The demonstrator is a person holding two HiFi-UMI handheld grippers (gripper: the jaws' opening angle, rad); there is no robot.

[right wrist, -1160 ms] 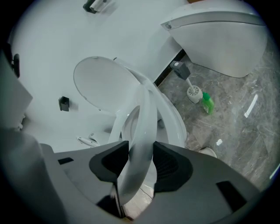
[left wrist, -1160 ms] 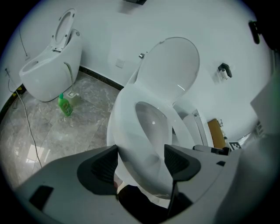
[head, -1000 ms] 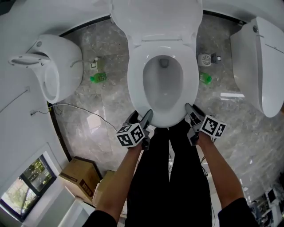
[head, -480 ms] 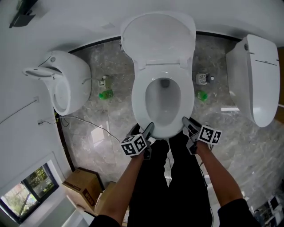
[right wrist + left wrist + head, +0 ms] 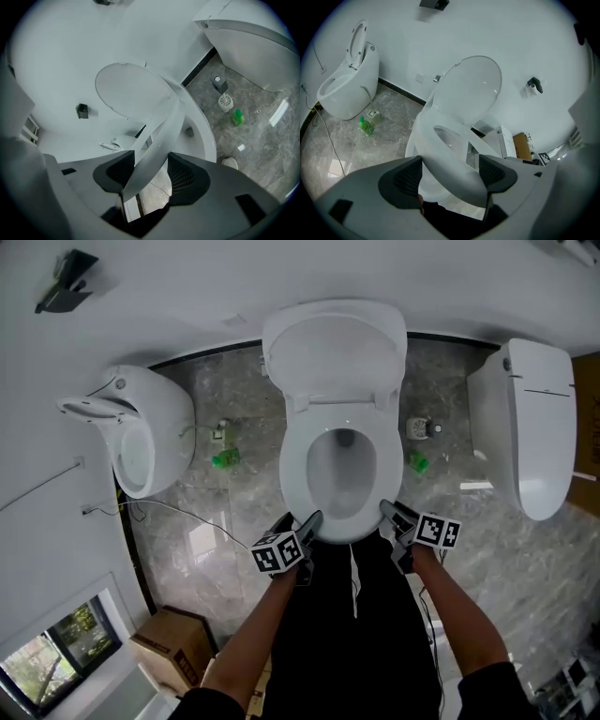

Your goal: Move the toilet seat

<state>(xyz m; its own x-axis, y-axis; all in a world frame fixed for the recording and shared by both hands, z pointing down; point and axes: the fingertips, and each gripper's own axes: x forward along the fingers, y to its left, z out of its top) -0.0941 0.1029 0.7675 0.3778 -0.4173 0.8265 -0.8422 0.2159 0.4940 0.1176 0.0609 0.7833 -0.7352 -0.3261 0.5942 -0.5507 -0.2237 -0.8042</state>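
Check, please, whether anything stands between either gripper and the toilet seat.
Nothing visible does. The front rim of the toilet seat sits directly between the jaws of the left gripper and the right gripper. Both sets of jaws are opening around it.

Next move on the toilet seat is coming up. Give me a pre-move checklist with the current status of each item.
1. The toilet seat sits between the left gripper fingers: ok.
2. The seat sits between the right gripper fingers: ok.
3. Firm grip on the seat: not ok; both sets of fingers are opening.
4. The lid is raised, clear of the seat: ok.
5. Seat flat on the bowl: not ok; a gap shows beneath it in both gripper views.
6. Grippers on either side of the seat's front: ok.
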